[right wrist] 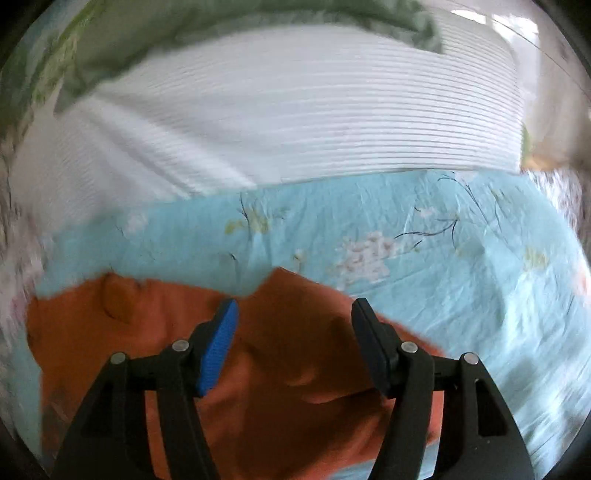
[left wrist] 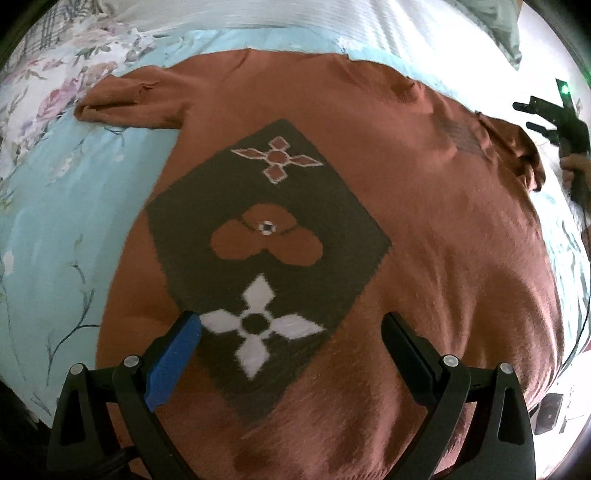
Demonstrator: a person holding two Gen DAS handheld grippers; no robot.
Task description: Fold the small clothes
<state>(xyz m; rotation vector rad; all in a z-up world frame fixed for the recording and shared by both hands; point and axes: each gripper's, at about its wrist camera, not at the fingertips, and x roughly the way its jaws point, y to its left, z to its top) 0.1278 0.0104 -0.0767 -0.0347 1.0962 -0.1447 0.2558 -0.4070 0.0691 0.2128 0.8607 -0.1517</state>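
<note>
Nearest the left wrist camera, the left claw (left wrist: 291, 325) stands wide apart and holds nothing, its blue pad and black finger hovering over the white four-petal motif on the rust-orange sweater (left wrist: 424, 229). The sweater lies spread flat on the bed, on a light blue floral bedsheet (left wrist: 48, 221), with a dark diamond panel (left wrist: 266, 266) across its middle and one sleeve (left wrist: 129, 99) stretched out toward the far left. The right claw (right wrist: 293, 314) is also wide and grips nothing, poised above a rumpled edge of the sweater. Beyond it lies a white ribbed blanket (right wrist: 295, 122), then green bedding (right wrist: 147, 33).
</note>
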